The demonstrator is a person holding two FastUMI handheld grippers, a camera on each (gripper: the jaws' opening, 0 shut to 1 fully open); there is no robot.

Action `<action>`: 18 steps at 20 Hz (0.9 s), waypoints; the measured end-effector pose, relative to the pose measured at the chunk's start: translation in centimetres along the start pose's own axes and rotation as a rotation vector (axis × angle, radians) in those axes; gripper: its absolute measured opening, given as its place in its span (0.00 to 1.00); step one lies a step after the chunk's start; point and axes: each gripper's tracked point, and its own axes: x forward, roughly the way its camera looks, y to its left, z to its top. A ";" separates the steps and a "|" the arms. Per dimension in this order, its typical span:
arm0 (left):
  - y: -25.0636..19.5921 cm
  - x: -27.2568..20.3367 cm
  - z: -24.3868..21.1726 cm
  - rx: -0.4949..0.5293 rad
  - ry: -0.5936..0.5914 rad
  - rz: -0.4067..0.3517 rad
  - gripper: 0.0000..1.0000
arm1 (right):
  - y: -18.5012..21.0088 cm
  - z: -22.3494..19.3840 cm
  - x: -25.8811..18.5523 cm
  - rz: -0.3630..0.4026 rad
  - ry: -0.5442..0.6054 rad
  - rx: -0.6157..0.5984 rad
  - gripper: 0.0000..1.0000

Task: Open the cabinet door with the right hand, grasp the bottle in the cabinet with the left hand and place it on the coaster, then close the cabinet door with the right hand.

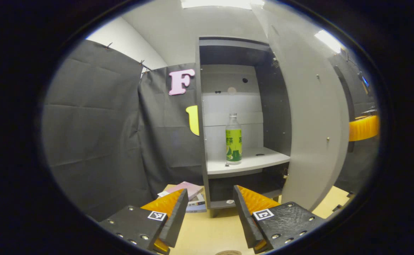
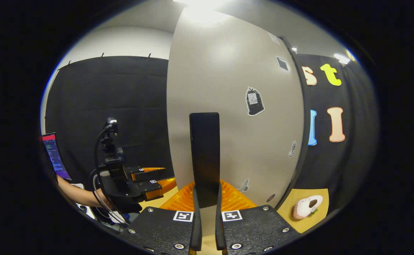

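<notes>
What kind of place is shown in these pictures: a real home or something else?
Most likely a staged recording booth, not a home: black cloth walls surround a small cabinet with its door open, holding one bottle, all standing on a bare tabletop.

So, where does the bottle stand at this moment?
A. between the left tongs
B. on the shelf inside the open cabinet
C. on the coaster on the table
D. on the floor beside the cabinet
B: the bottle stands upright on the pale shelf of the cabinet, with the door swung open, and the left tongs are open, short of it.
</notes>
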 end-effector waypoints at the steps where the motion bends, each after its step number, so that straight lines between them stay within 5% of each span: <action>1: -0.7 0.4 0.1 0.001 0.001 -0.012 0.80 | -0.2 0.0 -0.2 -0.014 0.000 0.007 0.15; 9: -5.9 3.1 0.7 0.020 0.000 -0.098 0.73 | -1.4 0.0 -1.4 -0.126 -0.013 0.100 0.14; 18: -9.7 6.6 2.1 0.042 -0.017 -0.141 0.73 | -4.2 -0.1 -2.9 -0.350 -0.039 0.126 0.13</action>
